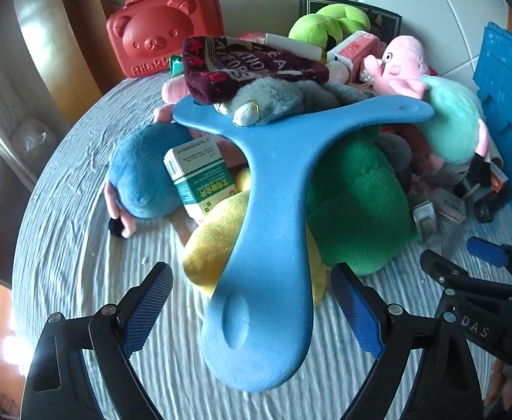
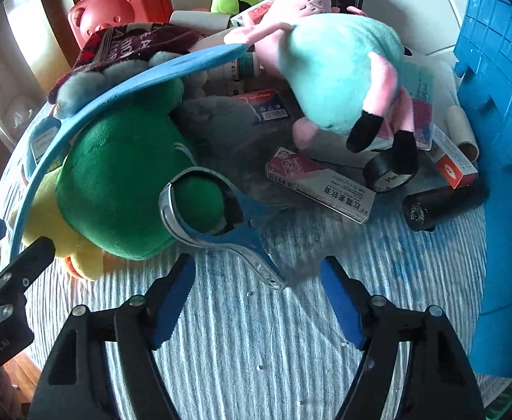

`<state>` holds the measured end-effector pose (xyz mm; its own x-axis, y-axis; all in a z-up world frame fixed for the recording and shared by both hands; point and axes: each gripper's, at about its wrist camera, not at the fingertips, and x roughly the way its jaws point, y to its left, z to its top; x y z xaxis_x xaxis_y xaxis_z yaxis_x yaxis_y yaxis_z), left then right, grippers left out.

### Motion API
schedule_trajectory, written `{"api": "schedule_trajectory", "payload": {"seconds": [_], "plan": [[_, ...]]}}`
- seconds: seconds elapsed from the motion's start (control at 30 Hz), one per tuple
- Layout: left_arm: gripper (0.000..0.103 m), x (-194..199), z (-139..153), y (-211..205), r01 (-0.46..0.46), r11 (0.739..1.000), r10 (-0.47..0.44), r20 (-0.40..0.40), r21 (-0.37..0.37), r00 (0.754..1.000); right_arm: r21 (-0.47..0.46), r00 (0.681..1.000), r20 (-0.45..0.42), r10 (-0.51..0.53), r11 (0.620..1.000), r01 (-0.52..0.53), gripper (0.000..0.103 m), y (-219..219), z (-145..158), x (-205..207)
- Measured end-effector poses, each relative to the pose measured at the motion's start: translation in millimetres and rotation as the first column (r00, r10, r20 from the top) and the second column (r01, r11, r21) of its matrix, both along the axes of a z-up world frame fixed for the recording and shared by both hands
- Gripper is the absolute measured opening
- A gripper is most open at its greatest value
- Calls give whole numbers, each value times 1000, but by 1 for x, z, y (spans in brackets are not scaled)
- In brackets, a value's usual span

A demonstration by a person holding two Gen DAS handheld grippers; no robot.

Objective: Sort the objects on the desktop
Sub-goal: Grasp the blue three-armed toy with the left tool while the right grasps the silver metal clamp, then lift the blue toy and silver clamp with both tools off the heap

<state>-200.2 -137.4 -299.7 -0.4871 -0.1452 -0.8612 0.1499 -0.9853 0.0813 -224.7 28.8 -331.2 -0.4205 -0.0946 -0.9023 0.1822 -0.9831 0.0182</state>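
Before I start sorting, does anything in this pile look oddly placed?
Yes. The blue three-armed boomerang lies tilted across the heap, resting on the green plush and yellow plush, with a grey plush and maroon cloth on top.

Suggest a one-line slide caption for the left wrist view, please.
Open left gripper straddling a blue boomerang atop piled plush toys.

Three-armed foam toy (image 1: 273, 189) atop the plush pile (image 1: 357, 196), bear case (image 1: 161, 28) behind, crate (image 1: 511, 105) right.
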Motion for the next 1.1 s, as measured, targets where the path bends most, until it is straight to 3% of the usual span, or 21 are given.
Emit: {"api": "schedule_trajectory", "payload": {"seconds": [0.17,0.23,0.27,0.3,0.47,0.63,0.7,0.9,1.1], "plan": [[93,-17,-13,3,-34,999,34,-2,-19,999,3,999,24,34,999,-34,73,-3,-17,-17],[88,-19,-13,3,-34,999,34,-18,-16,999,-4,998,35,42,999,-42,56,-3,-23,-22],[83,-19,-12,3,-32,999,32,-27,-12,999,-14,999,35,42,999,-42,35,-2,-24,-23],[80,-18,-11,3,-32,999,32,-34,-6,999,-27,999,30,38,999,-37,31,1,-23,-22],[70,-8,-3,-1,-39,999,40,-41,19,998,-68,1000,-17,-4,998,3,27,18,-8,-13],[68,0,-1,-1,-25,1000,26,-37,13,999,-82,997,-48,-61,995,57,20,43,11,-2],[70,1,0,1,-20,1000,20,-31,0,999,-83,997,-38,-72,994,68,15,48,11,-1],[74,5,9,7,-23,1000,22,-29,-10,999,-79,996,3,-89,993,89,14,58,2,-3],[80,-2,2,12,-43,998,42,-8,-40,999,-57,999,5,-34,998,34,15,51,1,-9]]}}
